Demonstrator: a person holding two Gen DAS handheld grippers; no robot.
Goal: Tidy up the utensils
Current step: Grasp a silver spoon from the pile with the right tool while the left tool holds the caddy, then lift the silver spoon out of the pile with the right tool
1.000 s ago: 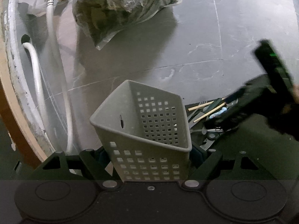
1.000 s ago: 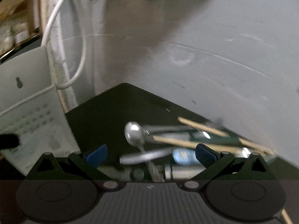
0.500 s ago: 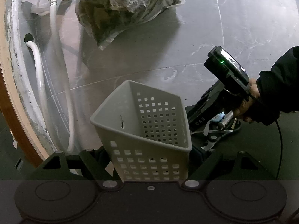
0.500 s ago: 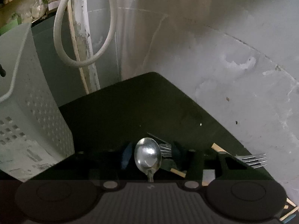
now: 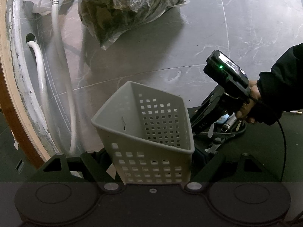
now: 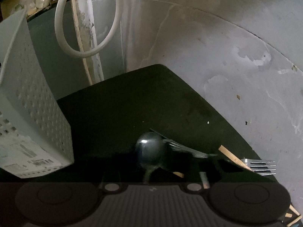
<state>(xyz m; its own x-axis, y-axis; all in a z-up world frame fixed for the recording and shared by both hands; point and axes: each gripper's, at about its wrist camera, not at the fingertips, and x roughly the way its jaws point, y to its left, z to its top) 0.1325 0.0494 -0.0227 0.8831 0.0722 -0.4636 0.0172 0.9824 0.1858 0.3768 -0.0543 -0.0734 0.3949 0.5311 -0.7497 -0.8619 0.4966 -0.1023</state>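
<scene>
A grey perforated basket (image 5: 147, 132) sits tilted between the fingers of my left gripper (image 5: 151, 160), which is shut on its sides. The same basket (image 6: 28, 113) shows at the left of the right wrist view. A metal spoon (image 6: 150, 149) lies on the black mat (image 6: 151, 98), bowl pointing away. Its neck runs down between the dark fingers of my right gripper (image 6: 149, 170), whose jaws are closing on it. In the left wrist view the right gripper (image 5: 206, 121) reaches down behind the basket's right edge, held by a person's hand (image 5: 246, 109).
Two forks (image 6: 263, 167) and wooden chopsticks (image 6: 231, 156) lie right of the spoon. Scissors (image 5: 217, 141) and a blue item (image 5: 223, 118) lie on the mat. A filled plastic bag (image 5: 132, 5) and white hoses (image 5: 41, 71) rest on the grey floor beyond.
My right gripper swung in over the utensils, dipped, and its wide-open jaws closed in around the spoon's neck. The left gripper and basket stayed put.
</scene>
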